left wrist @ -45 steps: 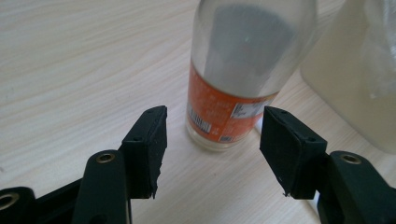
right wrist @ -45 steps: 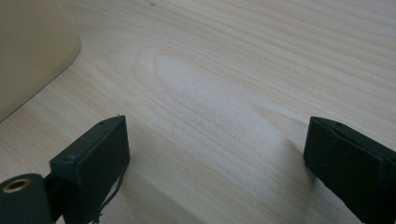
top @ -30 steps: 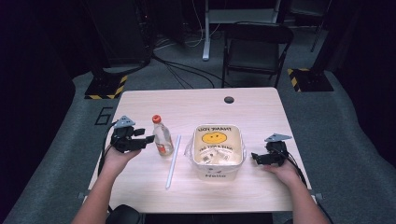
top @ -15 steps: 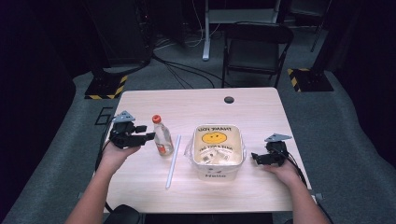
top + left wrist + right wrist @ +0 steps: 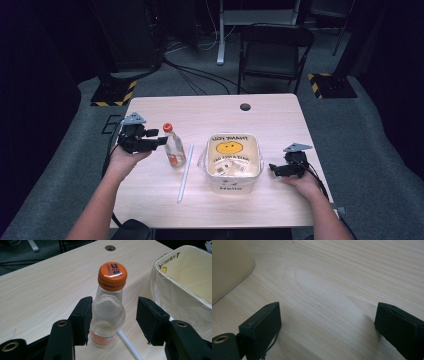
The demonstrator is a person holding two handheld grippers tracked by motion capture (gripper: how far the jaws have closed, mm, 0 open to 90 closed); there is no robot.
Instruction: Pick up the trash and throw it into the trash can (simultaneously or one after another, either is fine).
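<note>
1. Orange-capped bottle (image 5: 108,306) stands upright left of the bin (image 5: 233,161), between the spread left gripper (image 5: 112,317); one jaw touches the glass.
2. Right gripper (image 5: 325,326), spread, rests over bare table (image 5: 342,277) just right of the bin.
3. White straw (image 5: 185,172) lies near the bottle.

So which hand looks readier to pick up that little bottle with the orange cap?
The left. The left gripper has its open jaws on either side of the bottle, so it likely only needs to close. The right gripper sits open beyond the tub, over bare table.
</note>
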